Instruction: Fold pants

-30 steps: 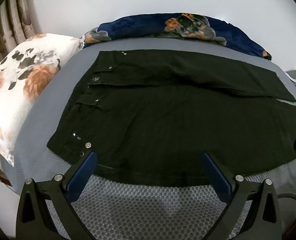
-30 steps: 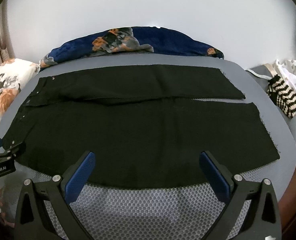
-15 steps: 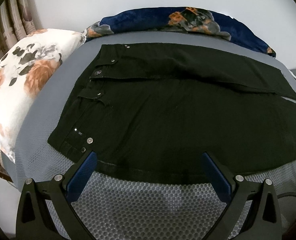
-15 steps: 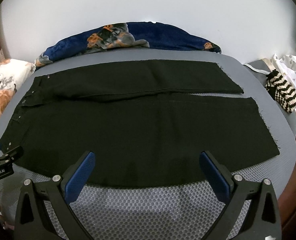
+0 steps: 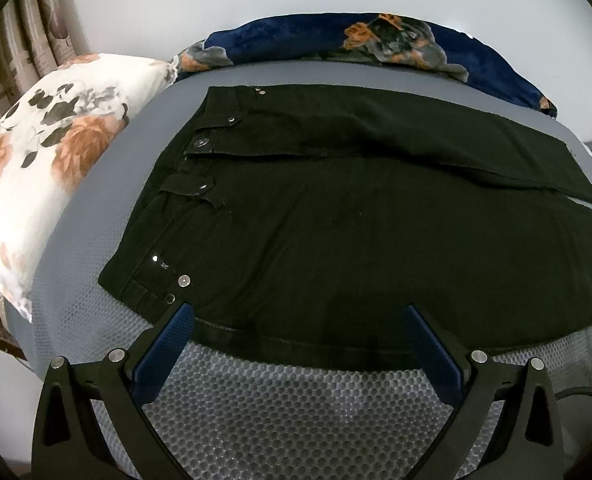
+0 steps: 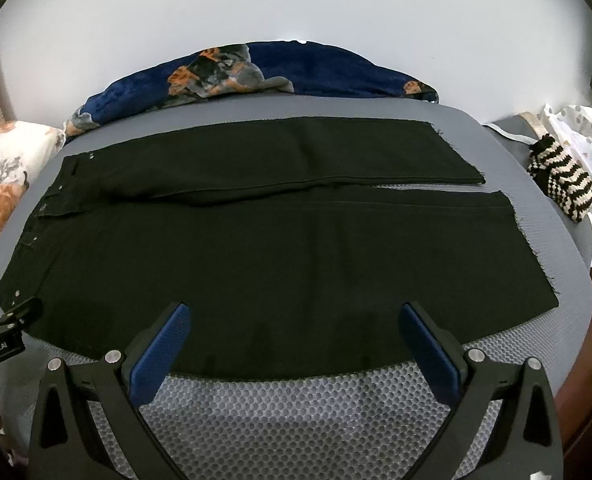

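Observation:
Black pants (image 5: 336,216) (image 6: 279,248) lie flat and spread out on a grey mesh mattress (image 5: 296,408), waistband with silver buttons to the left, both legs running right side by side. My left gripper (image 5: 296,320) is open, its blue-padded fingers just over the near hem edge by the waist corner, holding nothing. My right gripper (image 6: 293,318) is open too, poised over the near edge of the closer leg. The left gripper (image 6: 3,332) also shows at the left edge of the right wrist view.
A white floral pillow (image 5: 47,168) lies left of the waistband. A dark blue floral blanket (image 6: 255,72) runs along the wall behind. A black-and-cream striped knit item (image 6: 560,180) and white cloth (image 6: 588,148) sit at the right beyond the mattress (image 6: 304,412).
Both grippers have shifted slightly forward and lower toward the pants' near edge; the views tilted a little. The pants have not moved and both grippers remain open.

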